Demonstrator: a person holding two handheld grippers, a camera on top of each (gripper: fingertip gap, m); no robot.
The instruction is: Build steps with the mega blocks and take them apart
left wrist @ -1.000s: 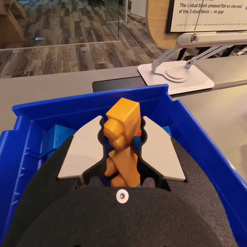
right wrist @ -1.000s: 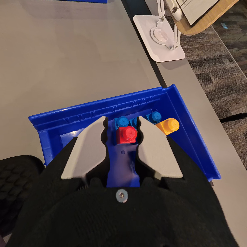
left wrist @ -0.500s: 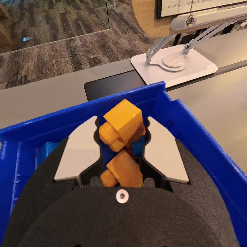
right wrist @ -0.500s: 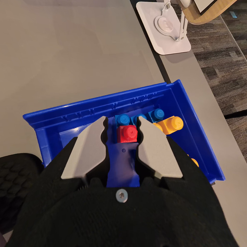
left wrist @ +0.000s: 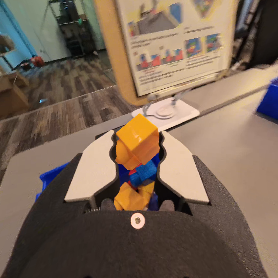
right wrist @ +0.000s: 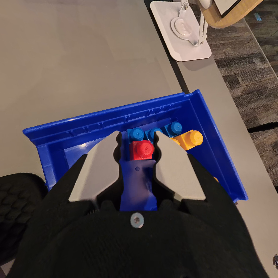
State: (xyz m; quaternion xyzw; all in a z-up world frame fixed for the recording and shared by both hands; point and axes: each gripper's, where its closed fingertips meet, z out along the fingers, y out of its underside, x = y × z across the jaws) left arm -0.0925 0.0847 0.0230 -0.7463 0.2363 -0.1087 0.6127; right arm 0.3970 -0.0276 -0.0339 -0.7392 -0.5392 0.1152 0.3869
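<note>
The left gripper (left wrist: 137,148), clamped on a yellow block (left wrist: 139,140), holds it above the blue bin (left wrist: 49,175), an early gathering step by the look of it. The right gripper (right wrist: 136,140) hovers with fingers apart around a red block (right wrist: 141,150) in its own bin (right wrist: 105,118) on the tabletop (right wrist: 75,60); closing comes next.

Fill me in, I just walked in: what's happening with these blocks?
A person works two handheld tongs over blue bins of blocks. The left tongs are shut on a yellow block, raised above the left bin. The right tongs hang open over the other blue bin, straddling a red block without gripping it.
</note>
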